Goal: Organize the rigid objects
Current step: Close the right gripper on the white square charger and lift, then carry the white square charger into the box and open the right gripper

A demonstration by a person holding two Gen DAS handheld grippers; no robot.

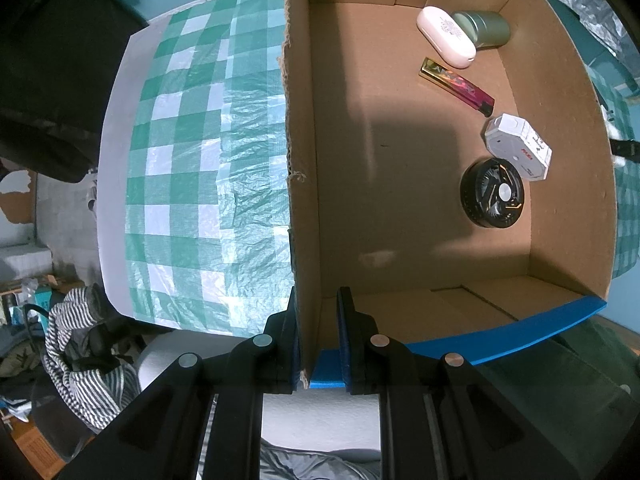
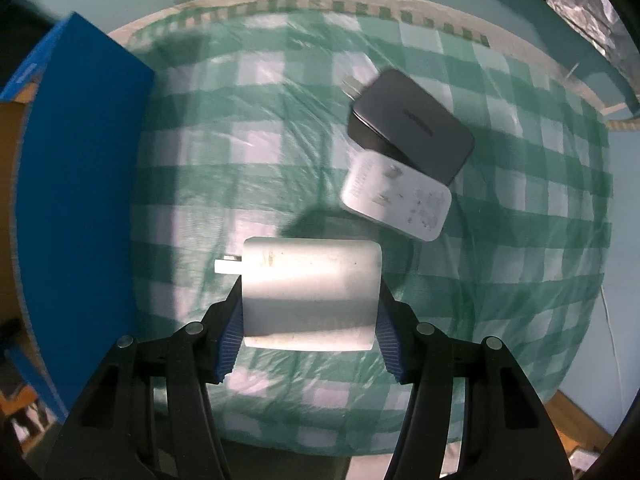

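The left hand-held gripper [image 1: 318, 340] is clamped tight on the near wall of the cardboard box [image 1: 304, 200], one pad outside and one inside. That grip most likely steadies the box so it won't slide on the green-checked table [image 1: 188, 160] while things are dropped in.

Going left to right across the box floor, five things lie bunched toward its right wall: a pink and gold lighter [image 1: 456, 85], a white oval case [image 1: 446, 37] leaning against a green tin [image 1: 486, 29], a round black tin [image 1: 493, 192], and a white octagonal box [image 1: 518, 146] touching that tin's upper edge. The left half of the floor is bare cardboard, so there is room for more.

In the right wrist view, the box's blue outer wall [image 2: 80, 160] rises at the left. The right hand-held gripper [image 2: 310, 316] has its blue pads pressed on both flanks of a white charger [image 2: 310, 288], prongs pointing left toward the box; held across its narrow sides, it should carry level. It seems lifted off the cloth, judging by the shadow beneath.

Farther right, two chargers wait on the table: a second white charger [image 2: 396, 200] lying prongs up, and a black charger [image 2: 412, 124] resting partly on top of it.

Count: three chargers, two white and one black; five items boxed.
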